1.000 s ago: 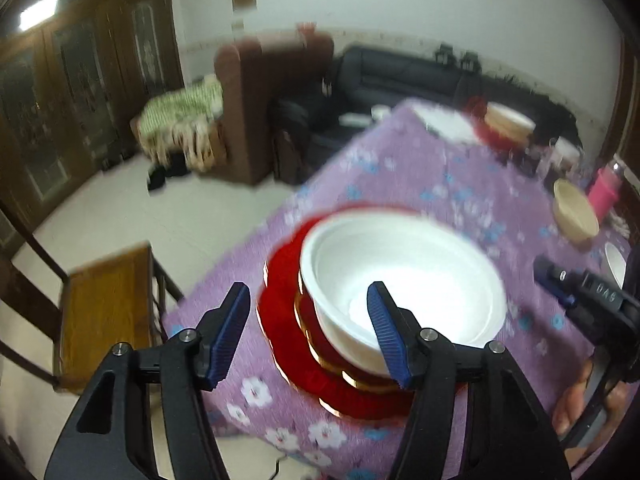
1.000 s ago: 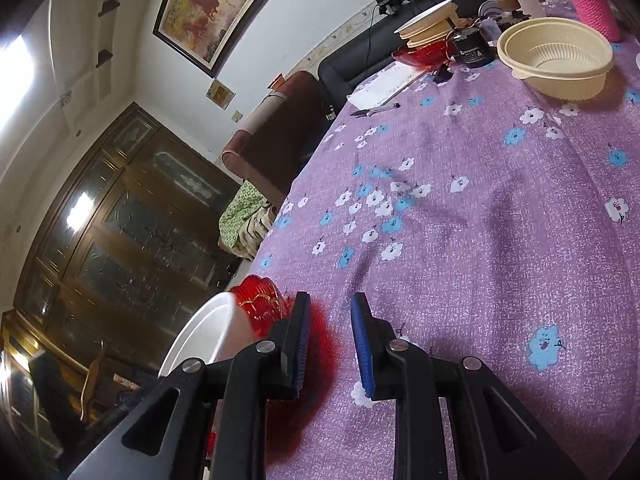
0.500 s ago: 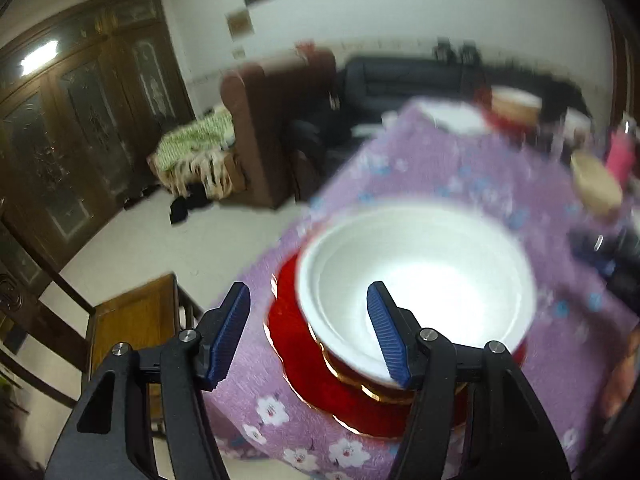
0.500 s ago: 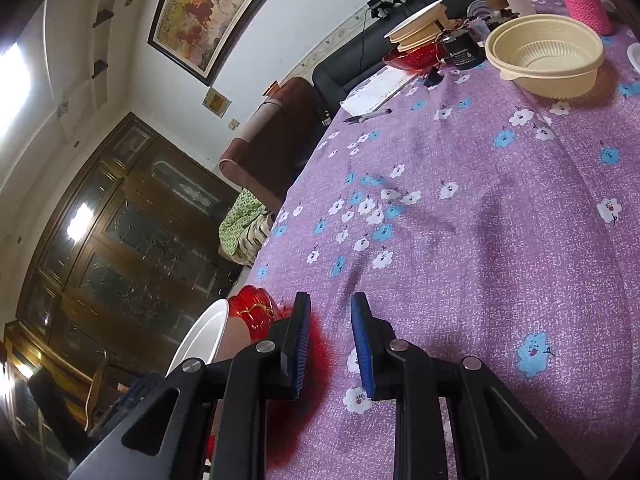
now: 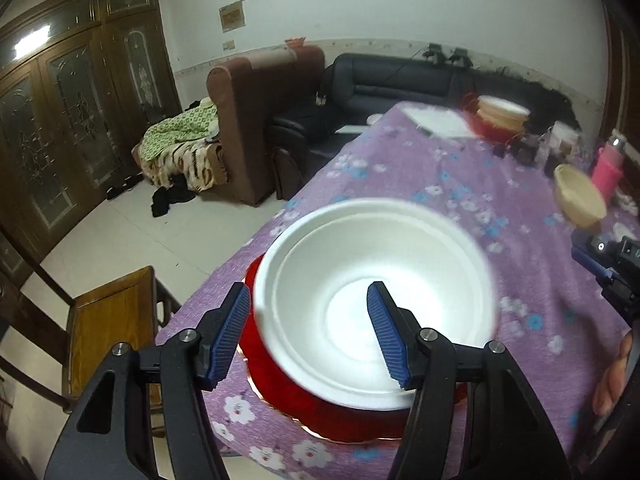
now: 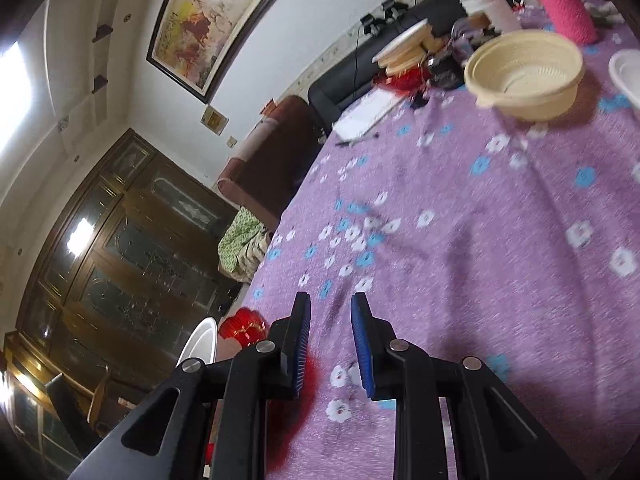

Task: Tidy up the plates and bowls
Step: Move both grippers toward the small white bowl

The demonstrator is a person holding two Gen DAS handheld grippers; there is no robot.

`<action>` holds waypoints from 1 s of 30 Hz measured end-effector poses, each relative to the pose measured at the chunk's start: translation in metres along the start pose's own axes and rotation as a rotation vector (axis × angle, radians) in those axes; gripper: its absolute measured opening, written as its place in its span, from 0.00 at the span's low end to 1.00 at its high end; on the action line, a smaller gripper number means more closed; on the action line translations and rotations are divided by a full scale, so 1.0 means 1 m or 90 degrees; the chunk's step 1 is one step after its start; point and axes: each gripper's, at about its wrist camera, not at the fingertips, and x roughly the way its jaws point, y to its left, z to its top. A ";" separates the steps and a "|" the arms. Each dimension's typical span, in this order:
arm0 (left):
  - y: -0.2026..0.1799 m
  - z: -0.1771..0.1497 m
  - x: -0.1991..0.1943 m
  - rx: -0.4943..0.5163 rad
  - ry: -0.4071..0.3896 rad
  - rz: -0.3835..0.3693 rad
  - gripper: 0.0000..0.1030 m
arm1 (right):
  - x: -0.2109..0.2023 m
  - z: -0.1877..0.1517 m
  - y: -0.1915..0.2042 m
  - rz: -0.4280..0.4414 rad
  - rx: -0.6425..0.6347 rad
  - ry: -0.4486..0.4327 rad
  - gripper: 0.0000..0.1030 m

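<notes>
A white foam bowl (image 5: 376, 292) sits on a red bowl and red plate (image 5: 340, 416) stacked at the near corner of the purple flowered table. My left gripper (image 5: 308, 312) is open, its fingers straddling the white bowl's near rim, one outside and one inside. My right gripper (image 6: 331, 320) is partly open and empty, low over the cloth just right of the stack; the white bowl's edge (image 6: 200, 344) and red bowl (image 6: 242, 326) show at its left. A cream bowl (image 6: 524, 76) stands farther along the table, also in the left wrist view (image 5: 580, 196).
A stack of plates (image 6: 404, 54), a white cup (image 6: 490, 8), a pink bottle (image 6: 564, 6) and small clutter stand at the table's far end. Another white dish edge (image 6: 628, 76) is at the right. A wooden chair (image 5: 108, 332) stands beside the near table corner.
My left gripper has moved in lower and closer, so the white bowl's rim now lies between its fingers. The right gripper has drifted slightly, still off the stack.
</notes>
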 end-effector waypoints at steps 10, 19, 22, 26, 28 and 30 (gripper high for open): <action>-0.129 0.035 -0.028 0.104 0.054 -0.249 0.67 | -0.100 0.048 -0.058 -0.047 0.023 -0.174 0.34; -0.278 0.039 0.019 0.145 0.251 -0.390 0.66 | -0.203 0.087 -0.157 -0.116 0.125 -0.294 0.44; -0.320 0.045 0.027 0.160 0.260 -0.388 0.66 | -0.222 0.105 -0.185 -0.137 0.151 -0.290 0.51; -0.367 0.059 0.039 0.167 0.251 -0.367 0.66 | -0.217 0.127 -0.198 -0.177 0.135 -0.224 0.51; -0.378 0.063 0.045 0.165 0.249 -0.346 0.66 | -0.208 0.134 -0.209 -0.180 0.141 -0.195 0.51; -0.389 0.065 0.055 0.153 0.259 -0.340 0.66 | -0.200 0.133 -0.222 -0.169 0.160 -0.181 0.51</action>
